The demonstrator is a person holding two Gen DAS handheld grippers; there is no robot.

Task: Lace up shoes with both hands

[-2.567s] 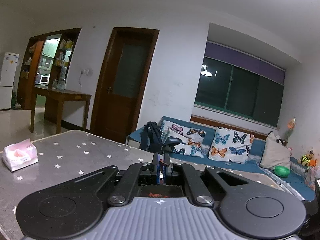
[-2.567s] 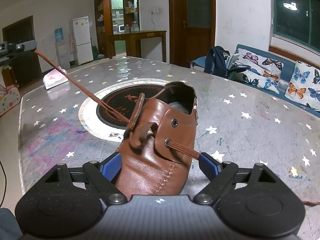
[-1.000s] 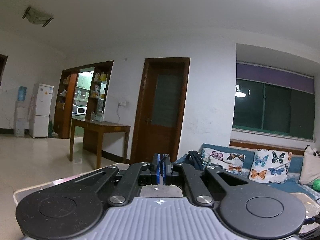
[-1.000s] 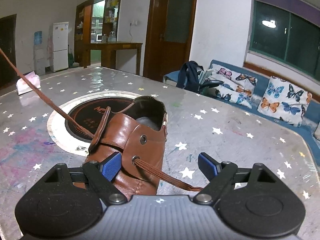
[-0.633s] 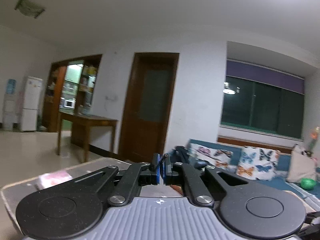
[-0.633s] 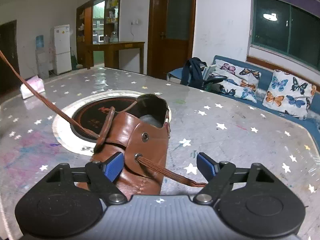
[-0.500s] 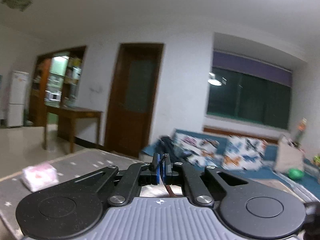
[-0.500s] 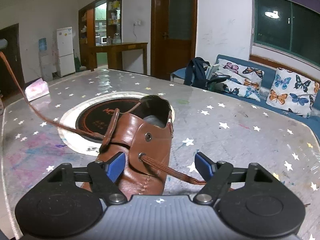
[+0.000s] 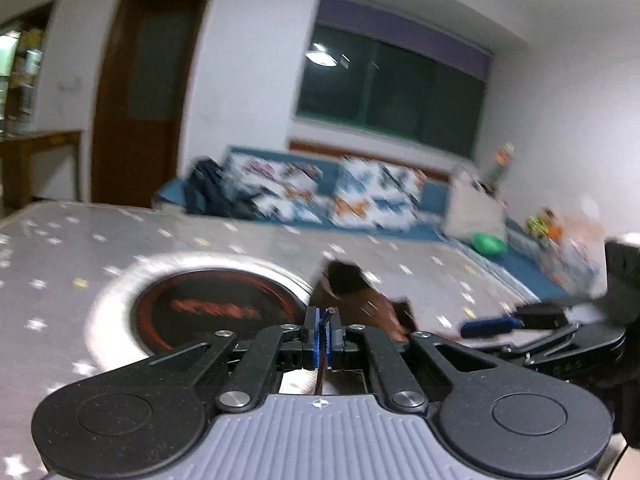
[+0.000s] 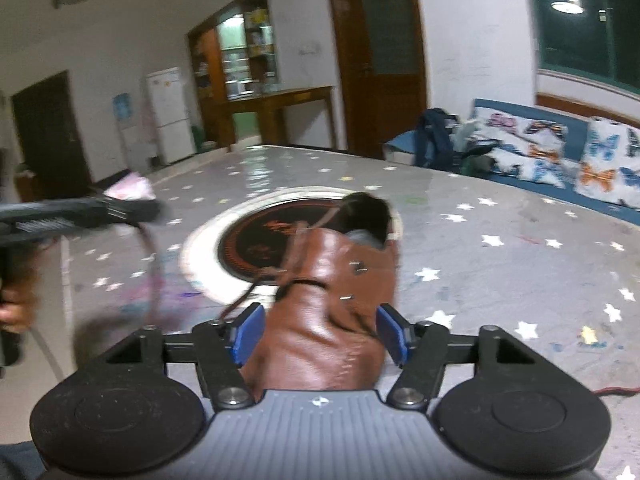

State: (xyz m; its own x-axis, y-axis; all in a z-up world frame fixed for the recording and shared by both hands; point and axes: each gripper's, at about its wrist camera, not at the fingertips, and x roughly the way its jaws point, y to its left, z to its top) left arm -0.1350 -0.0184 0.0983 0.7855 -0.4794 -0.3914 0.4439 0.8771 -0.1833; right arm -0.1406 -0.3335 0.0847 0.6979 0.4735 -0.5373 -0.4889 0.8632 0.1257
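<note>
Only partly laced, the brown leather shoe (image 10: 332, 300) is sitting low-centre between the wide-open right gripper (image 10: 320, 330); the left gripper (image 9: 322, 334) is pinching the shoelace (image 9: 320, 376), upper eyelets remaining.

1. Your brown leather shoe (image 10: 332, 280) stands upright on the starred table (image 10: 520, 272), its opening overlapping the round dark inset.
2. Its brown lace (image 10: 244, 300) leaves the left eyelets and droops slack over the table; motion blur hides its far end.
</note>
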